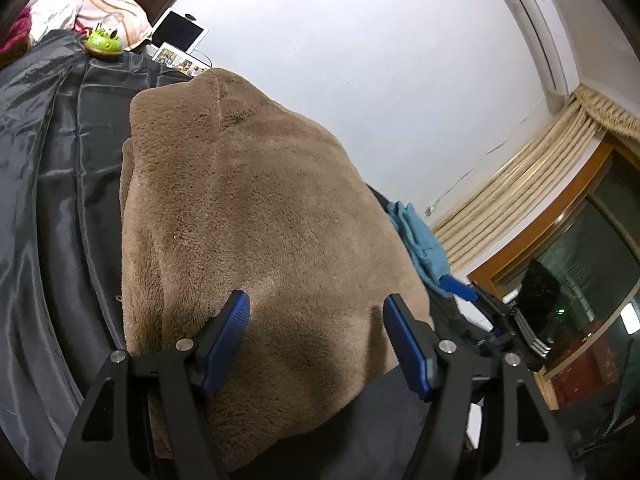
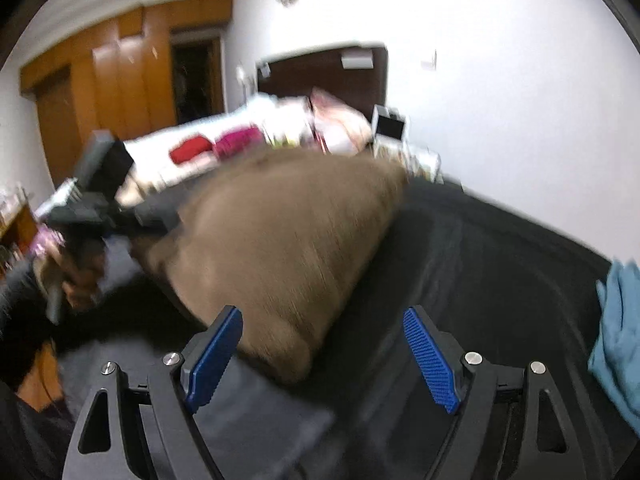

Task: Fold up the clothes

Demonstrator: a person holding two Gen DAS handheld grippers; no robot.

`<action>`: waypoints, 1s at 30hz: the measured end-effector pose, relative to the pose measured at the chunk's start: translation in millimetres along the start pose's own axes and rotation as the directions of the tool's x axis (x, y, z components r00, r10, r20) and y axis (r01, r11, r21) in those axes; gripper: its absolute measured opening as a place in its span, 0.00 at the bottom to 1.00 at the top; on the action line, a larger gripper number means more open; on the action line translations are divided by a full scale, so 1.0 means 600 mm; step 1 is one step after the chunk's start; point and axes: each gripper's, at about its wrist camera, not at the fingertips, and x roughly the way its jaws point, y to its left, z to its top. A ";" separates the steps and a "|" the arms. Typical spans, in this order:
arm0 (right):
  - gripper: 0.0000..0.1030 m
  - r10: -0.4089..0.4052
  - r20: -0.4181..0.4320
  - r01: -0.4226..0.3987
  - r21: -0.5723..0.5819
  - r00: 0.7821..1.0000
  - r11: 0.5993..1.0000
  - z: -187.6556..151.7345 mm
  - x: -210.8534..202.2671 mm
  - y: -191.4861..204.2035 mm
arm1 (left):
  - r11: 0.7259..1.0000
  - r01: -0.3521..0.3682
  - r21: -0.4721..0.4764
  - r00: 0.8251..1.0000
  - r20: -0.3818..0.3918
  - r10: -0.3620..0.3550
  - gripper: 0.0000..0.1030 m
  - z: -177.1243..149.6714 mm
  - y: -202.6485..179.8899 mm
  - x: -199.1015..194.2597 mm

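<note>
The brown fleece garment (image 1: 256, 216) lies spread in a thick folded heap on the dark satin sheet (image 1: 48, 168), and in the left wrist view it fills the middle of the frame from the upper centre down to the bottom edge. The left gripper (image 1: 316, 308) sits low in the frame with its blue-padded fingers (image 1: 230, 336) spread wide apart, holding nothing; the fleece lies directly beneath and between them, its near edge running under the jaws, though whether the pads touch the pile I cannot tell. At the right edge of the fleece a light blue cloth (image 1: 420, 240) lies bunched on the sheet, just beside it. Upper left, a green toy (image 1: 103, 42) sits on the bed near a white tablet (image 1: 181, 32) propped against the wall. Over to the right wrist view, badly motion-blurred: the right gripper (image 2: 322, 322) is also splayed open and empty, low in the frame, and the fleece's near corner (image 2: 280, 352) lies just ahead of its left-hand finger, between the two pads but closer to that one. The fleece mound stretches away toward the upper centre. At mid-left the other gripper (image 2: 92, 200) shows above the fleece's far edge, and the blue cloth (image 2: 618, 328) peeks in at the right edge.
</note>
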 end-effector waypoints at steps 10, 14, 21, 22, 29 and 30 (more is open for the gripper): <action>0.83 0.064 0.051 -0.053 -0.199 0.997 0.979 0.050 0.089 0.099 | 0.995 0.041 -0.090 0.998 0.051 -0.036 0.75 0.043 0.000 -0.027; 0.86 0.075 0.027 -0.068 -0.198 0.997 0.978 0.041 0.114 0.109 | 0.998 0.009 -0.061 0.997 0.076 -0.004 0.77 0.094 -0.023 -0.029; 0.90 0.075 0.003 -0.073 -0.209 0.997 0.975 0.025 0.144 0.126 | 0.992 -0.006 -0.129 0.998 0.063 0.014 0.78 0.192 -0.014 0.030; 0.90 0.075 0.004 -0.072 -0.210 0.997 0.975 0.026 0.148 0.126 | 0.989 -0.021 -0.148 0.998 0.060 0.030 0.78 0.204 -0.007 0.042; 0.91 0.098 0.007 -0.095 -0.190 0.995 0.977 0.025 0.145 0.119 | 0.953 -0.137 -0.270 0.988 0.029 0.151 0.78 0.216 0.053 0.102; 0.91 0.101 0.006 -0.098 -0.188 0.995 0.977 0.025 0.145 0.117 | 0.952 -0.144 -0.269 0.987 0.030 0.158 0.78 0.212 0.055 0.103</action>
